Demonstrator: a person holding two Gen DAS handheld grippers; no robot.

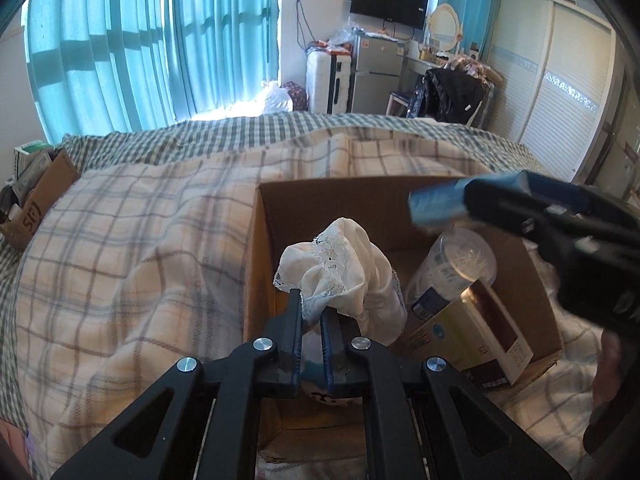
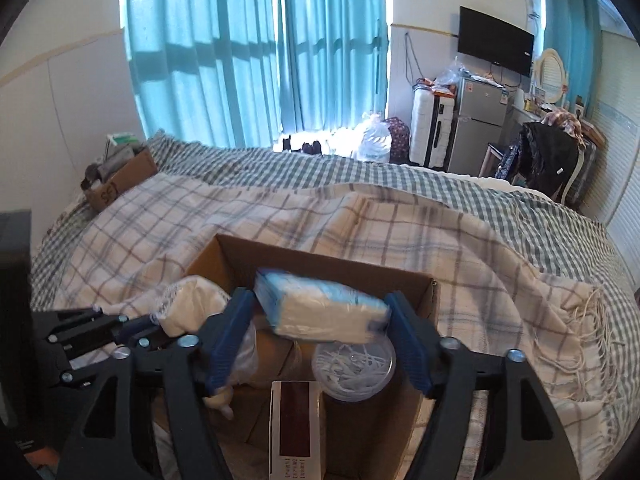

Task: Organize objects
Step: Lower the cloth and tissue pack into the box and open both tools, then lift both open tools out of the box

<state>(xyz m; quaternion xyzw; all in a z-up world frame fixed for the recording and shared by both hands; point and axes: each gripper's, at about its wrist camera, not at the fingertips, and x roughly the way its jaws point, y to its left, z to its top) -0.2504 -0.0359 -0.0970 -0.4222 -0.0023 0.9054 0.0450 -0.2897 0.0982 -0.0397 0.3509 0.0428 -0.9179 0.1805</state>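
An open cardboard box sits on the plaid blanket on the bed. My left gripper is shut on a white lace-trimmed cloth and holds it over the box's left side. My right gripper is shut on a blue-and-white soft pack above the box; the pack also shows in the left wrist view. Inside the box lie a clear round container of white sticks and a dark red and white carton. The cloth shows left in the right wrist view.
A second cardboard box with items stands at the bed's far left by the wall. Beyond the bed are teal curtains, a white suitcase, a small fridge and a chair with dark clothes.
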